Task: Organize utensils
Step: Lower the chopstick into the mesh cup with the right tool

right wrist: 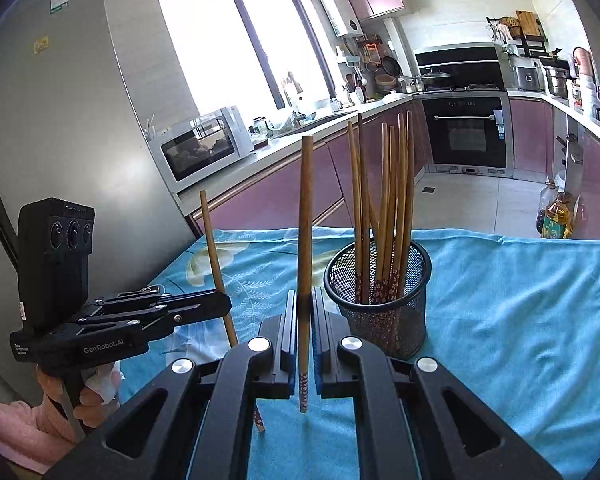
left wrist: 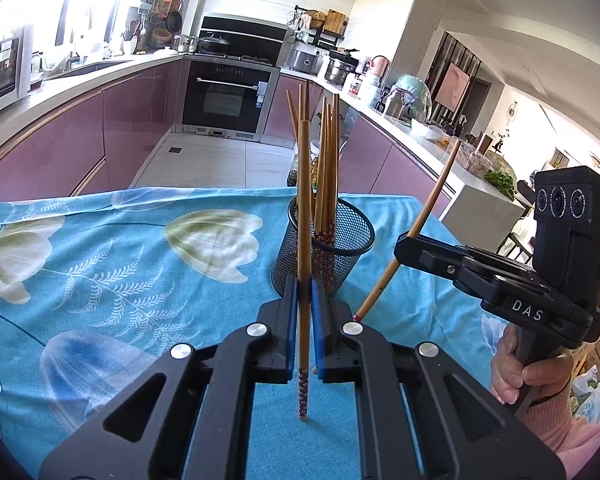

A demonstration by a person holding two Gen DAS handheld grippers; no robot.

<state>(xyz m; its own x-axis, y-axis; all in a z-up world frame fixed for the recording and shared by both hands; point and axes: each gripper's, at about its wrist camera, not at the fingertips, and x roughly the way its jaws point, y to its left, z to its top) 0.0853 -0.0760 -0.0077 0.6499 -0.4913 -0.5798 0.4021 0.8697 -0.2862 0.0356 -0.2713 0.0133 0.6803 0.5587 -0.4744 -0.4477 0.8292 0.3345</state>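
- The left gripper is clamped on one chopstick, held near-upright with its patterned tip down.
- The right gripper likewise pinches its own chopstick, also upright.
- The mesh holder stands on the blue-clothed table, just beyond both grippers, slightly right of each.
- Both chopsticks' long axes already roughly match the bundle standing in the holder; the left looks marginally nearer.

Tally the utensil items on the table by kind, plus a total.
Held chopsticks: 2, one per tool (left tool, right tool)
Chopsticks in cup: 6 tips visible; they overlap
Mesh cup: 1
Total: 9
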